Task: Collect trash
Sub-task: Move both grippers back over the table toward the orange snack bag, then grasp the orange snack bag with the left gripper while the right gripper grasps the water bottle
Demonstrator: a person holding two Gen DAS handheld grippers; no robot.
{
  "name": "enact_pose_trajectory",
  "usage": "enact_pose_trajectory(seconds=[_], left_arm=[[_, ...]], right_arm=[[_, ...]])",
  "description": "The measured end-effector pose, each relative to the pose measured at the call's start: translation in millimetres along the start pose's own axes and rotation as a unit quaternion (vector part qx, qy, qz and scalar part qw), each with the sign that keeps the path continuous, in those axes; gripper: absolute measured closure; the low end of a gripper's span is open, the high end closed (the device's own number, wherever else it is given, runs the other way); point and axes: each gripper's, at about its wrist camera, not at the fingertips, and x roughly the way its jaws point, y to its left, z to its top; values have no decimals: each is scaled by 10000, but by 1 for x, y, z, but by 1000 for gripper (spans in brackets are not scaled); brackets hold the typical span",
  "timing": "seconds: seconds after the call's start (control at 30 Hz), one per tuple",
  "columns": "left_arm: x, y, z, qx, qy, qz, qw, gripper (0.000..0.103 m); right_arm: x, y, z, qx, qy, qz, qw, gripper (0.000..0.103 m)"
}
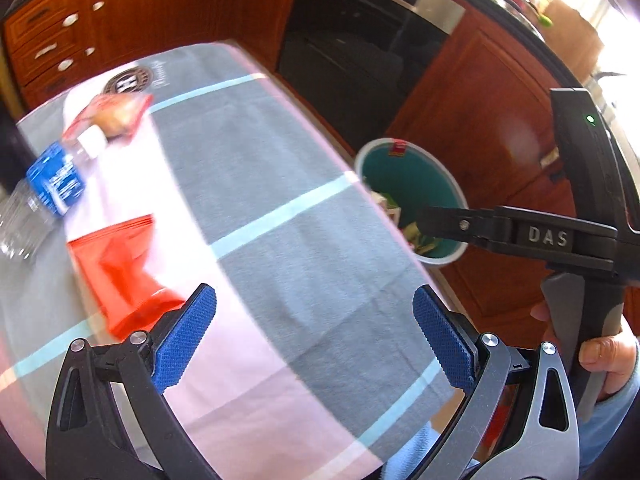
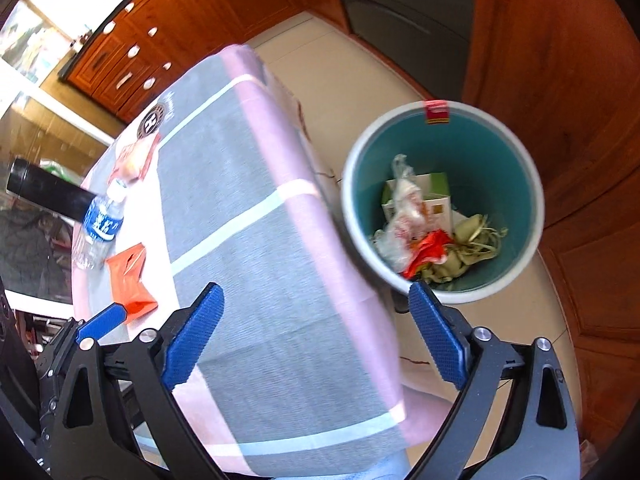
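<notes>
Looking at what's left on the table point(image 1: 304, 184): an orange packet point(image 1: 120, 268) nearest the left gripper point(image 1: 314, 336), a water bottle point(image 1: 44, 196) lying on its side just past it, and a red-edged snack bag point(image 1: 116, 114) further back by the cloth's round logo. Both grippers are wide open w/ nothing in them; the right gripper point(image 2: 316, 332) hangs past the table edge, near the teal trash bin point(image 2: 516, 152) on the floor, which already has wrappers, a small box and some peels in it.

Handling guess: the packet is thin, crinkly, prob very light and lies flat, so pinch a raised fold or the edge. Bottle looks about empty, so light, but round and slick, could roll, so grab across the label.

Hard to tell: left view is motion-blurred, bottle's base is cut off, and idk what's in the snack bag. A black cylinder point(image 2: 48, 192) beside the bottle is unclear too.
</notes>
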Motion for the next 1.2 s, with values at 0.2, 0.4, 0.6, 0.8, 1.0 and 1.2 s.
enact_pose_trajectory(seconds=[0.2,0.4,0.6,0.8,1.0,1.2], left_arm=[[-7,58,-10,-706,-104,552,9959,4],[1,107,-16,-1260,19,739,9893,4],[15,122,-16,-1300,145,895,9874,4],[25,127,-16,-1273,162,786,9886,5],[18,132,-16,-1205,63,616,9908,32],[0,135,-17,-1139,-40,532,9921,69]], right_arm=[[17,42,-1,-310,173,29,9994,11],[34,72,2,-469,343,27,9983,11],[50,91,10,-502,459,-2,9977,11],[68,112,16,-702,585,-20,9958,11],[79,132,16,-885,674,-76,9938,11],[77,149,13,-1007,671,-149,9925,11]])
